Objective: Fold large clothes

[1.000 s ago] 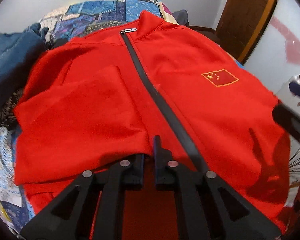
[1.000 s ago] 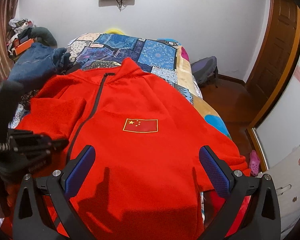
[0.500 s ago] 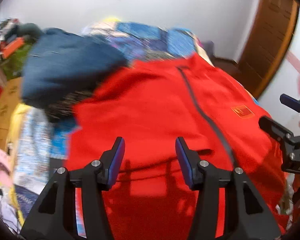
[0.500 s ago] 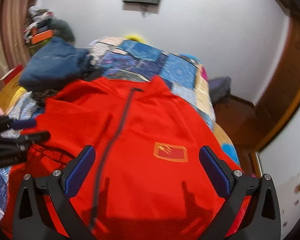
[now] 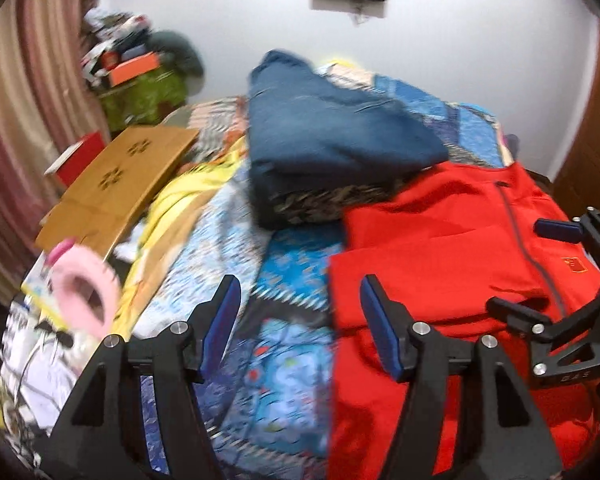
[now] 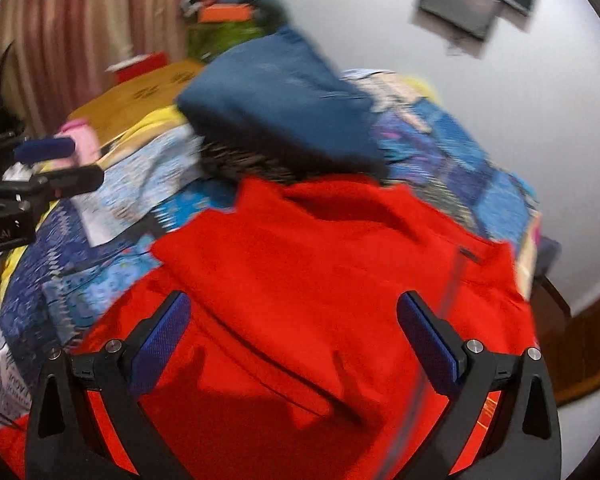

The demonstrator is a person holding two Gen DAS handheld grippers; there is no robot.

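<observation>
The left gripper (image 5: 300, 320) has just been opening and its jaws stand apart with nothing between them, over the patterned bedspread (image 5: 292, 380); the red jacket (image 5: 440, 264) lies just to its right, one sleeve folded across the front. The right gripper (image 6: 296, 344) is spread wide and empty, directly above that jacket. Beyond both, a folded blue garment (image 5: 332, 140) sits on the bed, touching the jacket's far edge. Farther left lies a pink slipper (image 5: 84, 292).
</observation>
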